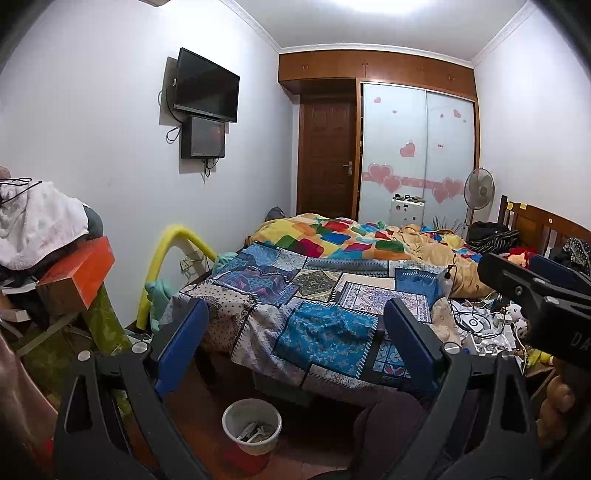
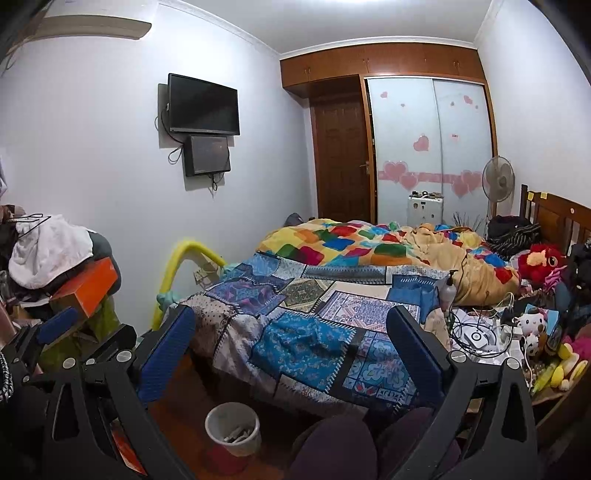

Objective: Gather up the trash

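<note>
Left wrist view is showing the left gripper (image 1: 295, 332) spread wide and holding nothing, ready to grab. The right gripper (image 2: 291, 336) is gaping too. Below both, the trash bin (image 1: 252, 424) is waiting for trash.

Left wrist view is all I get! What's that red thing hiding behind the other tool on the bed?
Observer: A red plush toy with a big eye, lying near the headboard.
Operator: Any more toys?
Observer: A white plush kitten with a pink bow, beside the tangled cables.
Operator: What's high up on the TV wall?
Observer: An air conditioner, mounted near the ceiling.
</note>
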Demonstrator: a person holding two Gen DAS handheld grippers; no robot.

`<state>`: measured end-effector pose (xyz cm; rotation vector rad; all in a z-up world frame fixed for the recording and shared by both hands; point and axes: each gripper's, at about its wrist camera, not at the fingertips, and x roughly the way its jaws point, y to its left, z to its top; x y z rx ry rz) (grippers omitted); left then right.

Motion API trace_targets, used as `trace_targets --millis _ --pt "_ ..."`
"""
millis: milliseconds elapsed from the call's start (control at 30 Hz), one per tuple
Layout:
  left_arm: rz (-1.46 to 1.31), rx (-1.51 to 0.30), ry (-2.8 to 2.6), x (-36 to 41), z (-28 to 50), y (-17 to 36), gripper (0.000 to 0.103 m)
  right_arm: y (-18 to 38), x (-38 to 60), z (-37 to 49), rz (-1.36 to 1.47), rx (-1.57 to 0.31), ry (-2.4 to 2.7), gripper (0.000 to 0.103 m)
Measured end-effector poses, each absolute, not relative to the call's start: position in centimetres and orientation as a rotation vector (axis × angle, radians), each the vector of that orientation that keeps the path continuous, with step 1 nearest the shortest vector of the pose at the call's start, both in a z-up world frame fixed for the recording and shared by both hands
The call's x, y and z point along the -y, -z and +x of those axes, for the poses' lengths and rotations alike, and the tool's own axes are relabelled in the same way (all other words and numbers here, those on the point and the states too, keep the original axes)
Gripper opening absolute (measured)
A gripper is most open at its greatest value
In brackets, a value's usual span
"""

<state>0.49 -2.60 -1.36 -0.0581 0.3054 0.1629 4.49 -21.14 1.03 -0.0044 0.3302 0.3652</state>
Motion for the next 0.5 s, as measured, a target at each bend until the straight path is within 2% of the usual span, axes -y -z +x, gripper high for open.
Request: trace_targets --millis 500 --pt "-0.069 -0.299 -0.167 2.72 0.27 1.44 0.1 -0.89 20.81 4.61 -0.002 -0.347 -0.368 0.103"
